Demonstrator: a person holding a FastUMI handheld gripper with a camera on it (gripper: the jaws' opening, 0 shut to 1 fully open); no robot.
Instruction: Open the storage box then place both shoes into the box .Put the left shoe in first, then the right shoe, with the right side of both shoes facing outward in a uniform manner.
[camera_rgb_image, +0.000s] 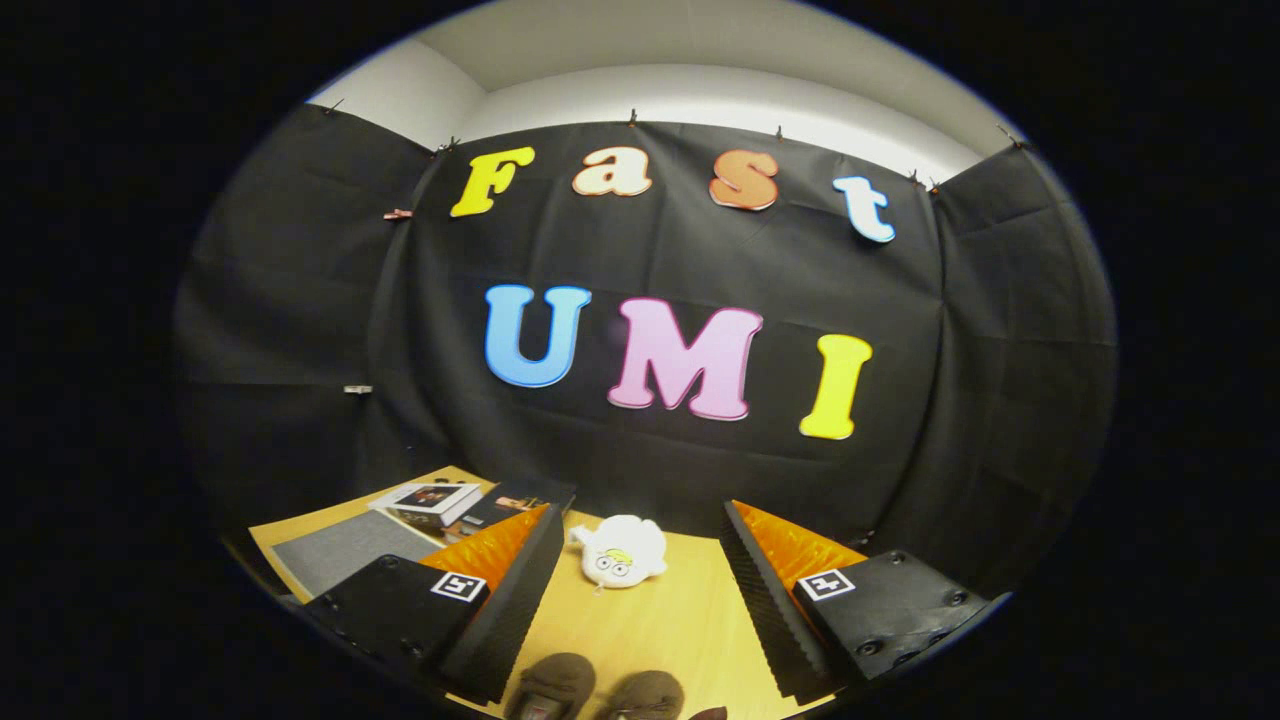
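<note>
My gripper (640, 540) is held high above a wooden table (660, 630) and stands open, nothing between its fingers. Two dark brown shoes lie side by side on the table below the gap between the fingers, one shoe (553, 685) beside the left finger and the other shoe (642, 695) to its right. Only their tops show. I cannot make out a storage box for certain.
A small white plush toy (620, 552) with a drawn face sits on the table just ahead of the fingers. Behind the left finger lie a grey mat (345, 550) and a flat white box (428, 498) next to a dark book-like item (515, 503).
</note>
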